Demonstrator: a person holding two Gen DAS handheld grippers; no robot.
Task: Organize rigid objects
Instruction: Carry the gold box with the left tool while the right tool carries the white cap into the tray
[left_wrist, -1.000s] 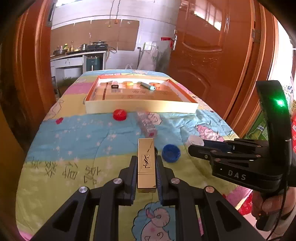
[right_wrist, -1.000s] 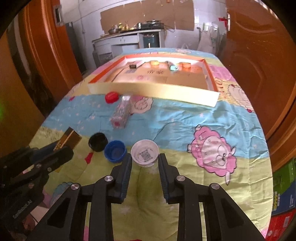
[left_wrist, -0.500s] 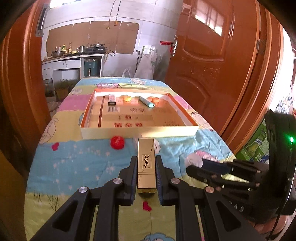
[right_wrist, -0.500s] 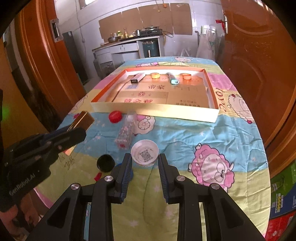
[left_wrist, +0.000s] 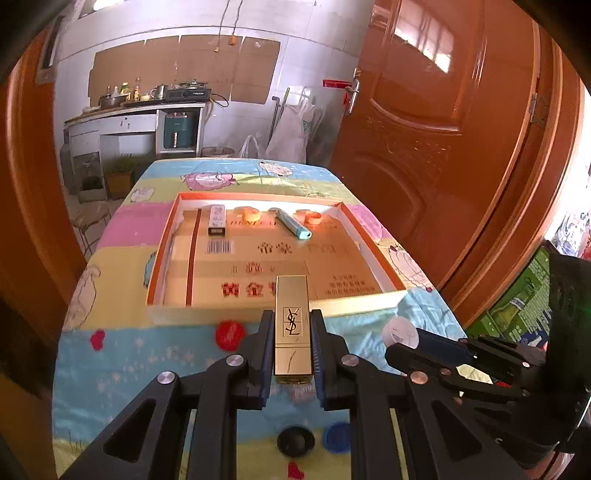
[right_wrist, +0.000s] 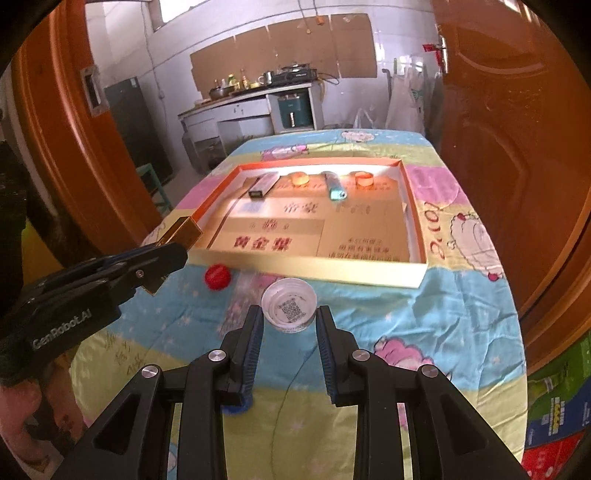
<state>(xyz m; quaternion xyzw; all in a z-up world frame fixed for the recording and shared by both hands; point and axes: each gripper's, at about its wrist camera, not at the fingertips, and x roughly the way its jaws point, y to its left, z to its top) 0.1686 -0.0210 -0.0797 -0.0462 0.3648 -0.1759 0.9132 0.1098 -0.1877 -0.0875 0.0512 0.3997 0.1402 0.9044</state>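
1. Left wrist view: left tool (left_wrist: 292, 341) clamped narrow on a gold lipstick case (left_wrist: 291, 321), held lengthwise between the pads and raised off the tabletop (left_wrist: 122, 362), tip reaching over the near wall of the tray (left_wrist: 162, 254).
2. Right wrist view: right tool (right_wrist: 289, 325) pinched on a white bottle cap (right_wrist: 289, 305), open side up with a printed code inside, also lifted, just short of the tray's near wall.
3. Beyond both tools, already lying along the tray's far end: a small white box (left_wrist: 217, 220), two orange caps (left_wrist: 251, 213), and a light-blue lighter (left_wrist: 294, 227). Counted as the done part.
4. Below and just ahead of the tools, left out on the tabletop: a red cap (left_wrist: 230, 334) near the tray's front wall. Under and behind the left tool: a black cap (left_wrist: 296, 441) and a blue cap (left_wrist: 337, 437).
5. A clear item under the right tool, too blurred to name.
6. Judged roughly halfway: two pieces in transit and not yet released, at least three caps to collect.
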